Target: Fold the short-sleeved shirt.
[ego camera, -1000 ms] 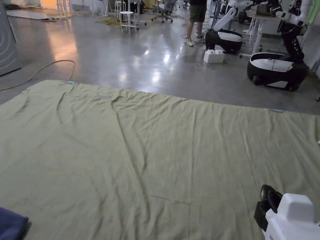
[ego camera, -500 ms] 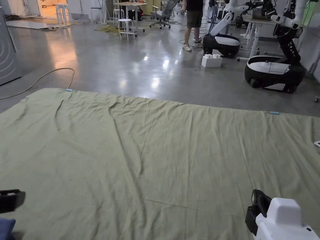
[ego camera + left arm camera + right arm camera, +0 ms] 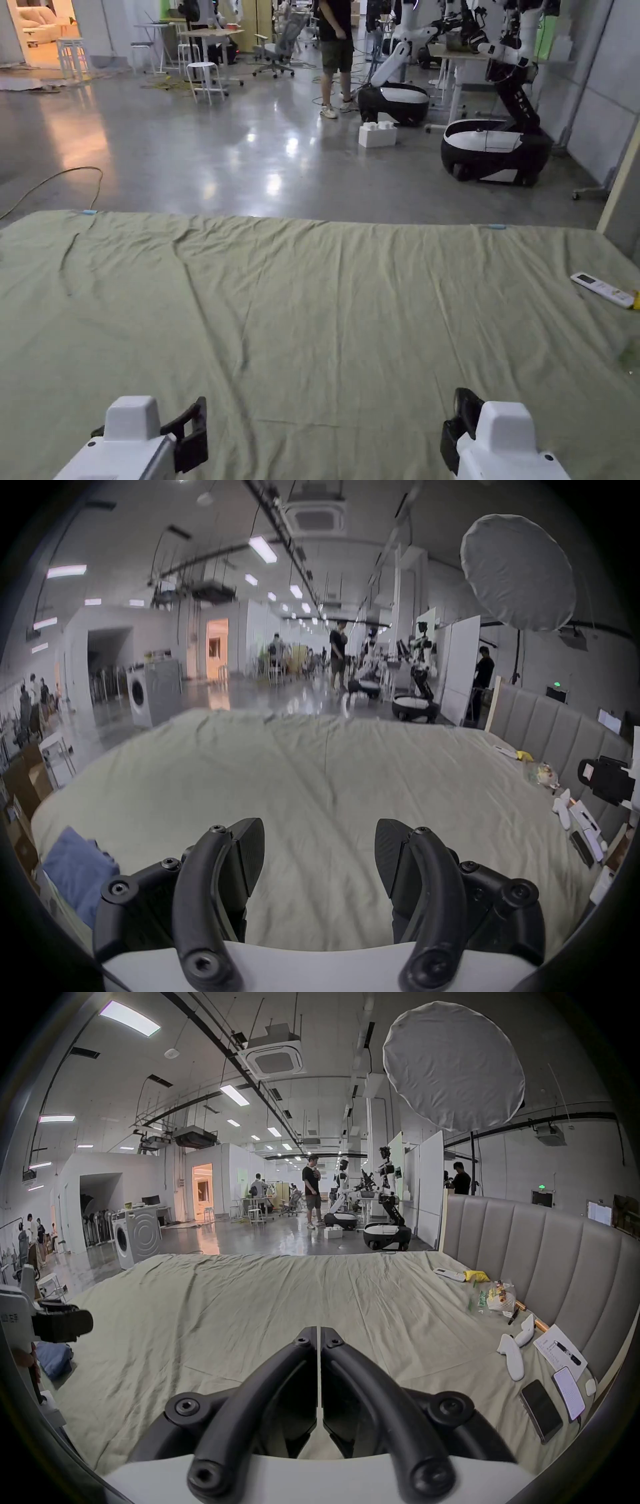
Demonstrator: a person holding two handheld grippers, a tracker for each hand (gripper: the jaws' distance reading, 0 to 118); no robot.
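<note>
Two grippers over the bed. Left gripper (image 3: 319, 854): jaws spread wide, nothing between them. Right gripper (image 3: 319, 1342): jaws pressed tip to tip, gripping nothing. Both hover above the green sheet (image 3: 325, 312), well apart from each other.

One blue garment (image 3: 78, 868), presumably the shirt, lies bunched at the sheet's left near edge, just left of the left gripper; crumpled, so long axis and heading cannot be told.

Along the headboard (image 3: 540, 1255) side: one white remote (image 3: 603, 289), two phones (image 3: 540, 1409), two white controllers (image 3: 512, 1355).

Floor beyond: two wheeled robots (image 3: 494, 147), one washing machine (image 3: 136, 1236).
</note>
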